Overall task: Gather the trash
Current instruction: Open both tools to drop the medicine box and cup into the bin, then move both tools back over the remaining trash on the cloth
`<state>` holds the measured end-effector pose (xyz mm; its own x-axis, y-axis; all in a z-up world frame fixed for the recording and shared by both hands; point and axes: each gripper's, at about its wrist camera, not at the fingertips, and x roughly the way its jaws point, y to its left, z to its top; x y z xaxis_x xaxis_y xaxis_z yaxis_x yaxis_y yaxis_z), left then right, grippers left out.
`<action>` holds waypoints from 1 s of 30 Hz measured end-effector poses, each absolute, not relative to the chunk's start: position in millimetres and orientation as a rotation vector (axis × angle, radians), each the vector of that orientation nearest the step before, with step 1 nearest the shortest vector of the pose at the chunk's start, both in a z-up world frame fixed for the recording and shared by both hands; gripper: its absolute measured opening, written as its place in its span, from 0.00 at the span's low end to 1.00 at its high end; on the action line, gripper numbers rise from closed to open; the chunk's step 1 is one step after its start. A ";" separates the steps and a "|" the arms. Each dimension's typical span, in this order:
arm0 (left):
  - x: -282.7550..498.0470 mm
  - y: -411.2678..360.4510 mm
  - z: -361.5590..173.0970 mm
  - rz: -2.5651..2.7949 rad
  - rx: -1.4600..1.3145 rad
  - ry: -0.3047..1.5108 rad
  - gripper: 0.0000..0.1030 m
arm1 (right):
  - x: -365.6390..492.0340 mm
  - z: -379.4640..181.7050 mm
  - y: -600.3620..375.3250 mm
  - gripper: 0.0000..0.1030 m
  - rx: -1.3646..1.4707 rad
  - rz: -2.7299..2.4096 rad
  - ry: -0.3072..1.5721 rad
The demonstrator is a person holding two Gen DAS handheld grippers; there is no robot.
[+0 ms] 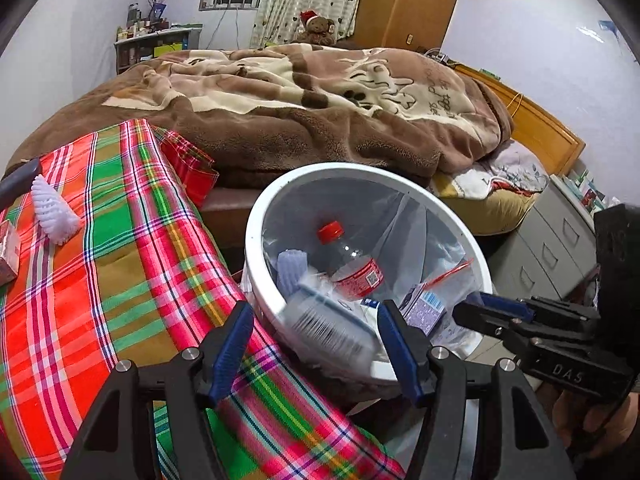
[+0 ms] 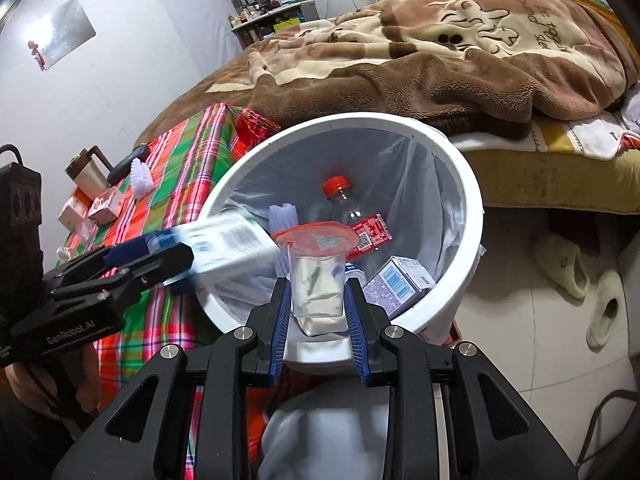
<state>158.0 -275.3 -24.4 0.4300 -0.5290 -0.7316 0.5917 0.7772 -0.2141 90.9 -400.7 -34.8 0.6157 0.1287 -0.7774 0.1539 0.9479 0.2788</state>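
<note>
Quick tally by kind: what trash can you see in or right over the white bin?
Red-capped bottle: 1
Purple carton: 1
Lavender ribbed piece: 1
Red-sealed clear cup, over the rim: 1
Blurred white box, over the rim: 1
Total: 5

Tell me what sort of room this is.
Most likely a lived-in bedroom: a bed under a brown blanket, a teddy bear by the curtains, and a wooden wardrobe in the corner.
</note>
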 end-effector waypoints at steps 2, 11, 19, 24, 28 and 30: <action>157.1 -273.2 -21.5 -0.699 0.073 0.869 0.64 | 90.1 -34.5 -400.7 0.28 0.332 -0.021 0.907; 152.6 -251.8 -10.5 -0.669 0.032 0.843 0.64 | 87.8 -25.1 -396.0 0.61 0.327 -0.005 0.867; 141.1 -217.2 -2.8 -0.589 0.013 0.808 0.64 | 87.8 -16.3 -377.1 0.61 0.304 0.051 0.853; 131.9 -194.5 1.4 -0.535 0.010 0.790 0.64 | 86.8 -9.0 -359.1 0.61 0.285 0.113 0.830; 124.5 -174.6 2.7 -0.489 0.003 0.779 0.64 | 87.9 -4.3 -345.0 0.61 0.265 0.152 0.819; 120.8 -162.8 3.0 -0.461 0.005 0.770 0.64 | 88.8 -2.5 -336.3 0.61 0.249 0.173 0.815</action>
<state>120.8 -162.8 3.0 0.6232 -0.3999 -0.6720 0.4038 0.9005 -0.1614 88.8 -336.3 -2.5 0.6745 0.2476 -0.6955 -0.0572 0.9568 0.2851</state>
